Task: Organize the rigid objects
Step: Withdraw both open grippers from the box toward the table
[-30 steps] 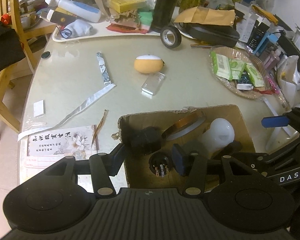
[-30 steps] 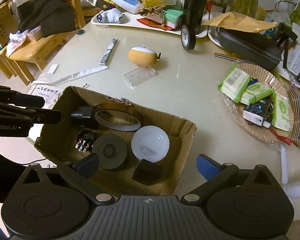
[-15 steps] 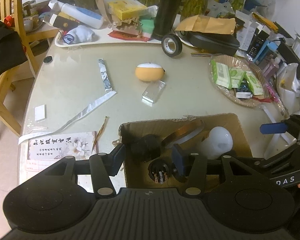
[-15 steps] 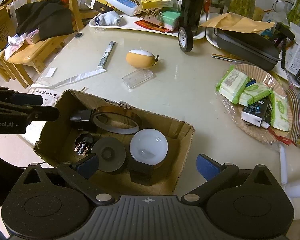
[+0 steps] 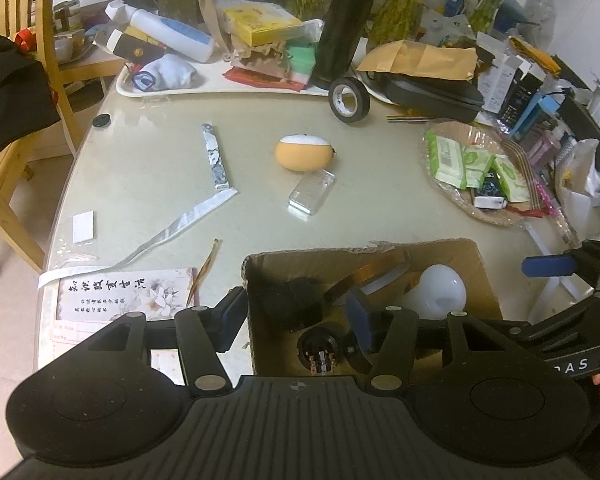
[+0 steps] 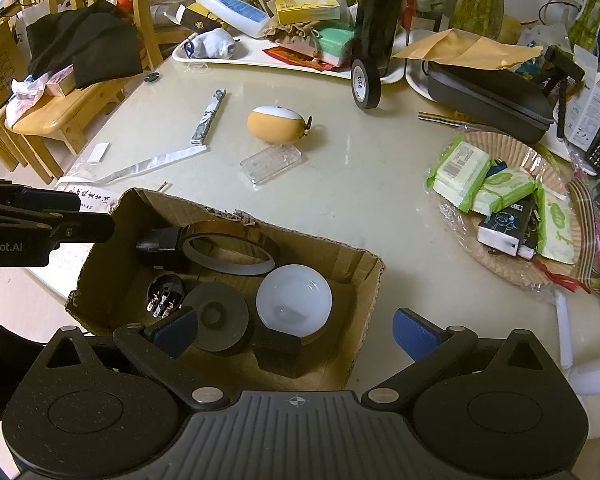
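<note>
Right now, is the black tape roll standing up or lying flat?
Standing up. The black tape roll rests on its edge on the table, its hole facing sideways, beside the black bottle.

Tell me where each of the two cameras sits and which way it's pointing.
Left wrist: on the left gripper, tilted down over the cardboard box's left wall; own fingers opening with that wall between them; the right gripper and a bit of hand show at right.
Right wrist: on the right gripper, tilted down at the box's near right corner; own fingers wide apart, left gripper at left.
Shared: box, white bulb, orange egg-shaped object, black tape roll.
</note>
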